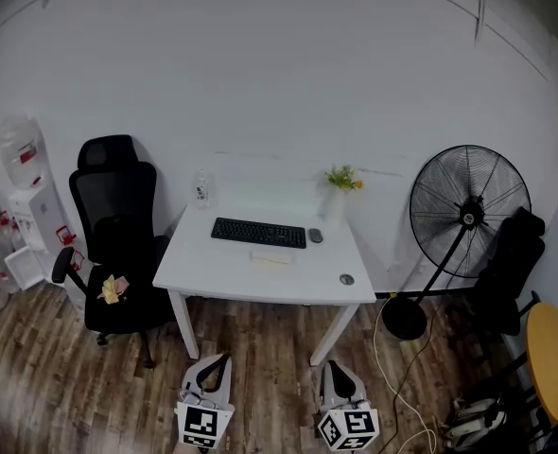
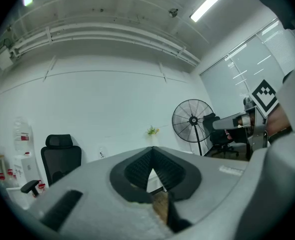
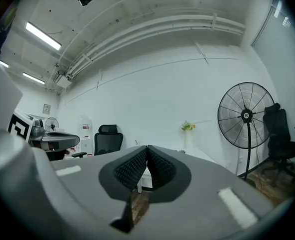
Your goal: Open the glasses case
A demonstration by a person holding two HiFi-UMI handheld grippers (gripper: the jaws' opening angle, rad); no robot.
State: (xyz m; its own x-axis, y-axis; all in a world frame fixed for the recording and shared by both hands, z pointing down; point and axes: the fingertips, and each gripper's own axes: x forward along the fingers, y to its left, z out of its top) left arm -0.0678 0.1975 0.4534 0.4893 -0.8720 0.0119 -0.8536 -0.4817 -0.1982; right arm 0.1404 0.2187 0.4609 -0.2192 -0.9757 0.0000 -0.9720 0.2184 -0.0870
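Two closed claws (image 2: 151, 150) (image 3: 147, 148) before desk (image 1: 213, 268).

Your left gripper (image 1: 218, 359) and right gripper (image 1: 330, 367) have pale grey moulded shells narrowing to a V. Each carries a cube (image 1: 201, 426) with black-and-white square markers at the back. Black ribbed pads (image 2: 137, 166) line the jaws inside a black recess.

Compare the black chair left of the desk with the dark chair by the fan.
The black chair stands close beside the desk's left edge; the dark chair stands off to the right, past the fan. The black chair has small items on its seat; the dark chair's seat is too dim to judge. Both are dark office chairs.
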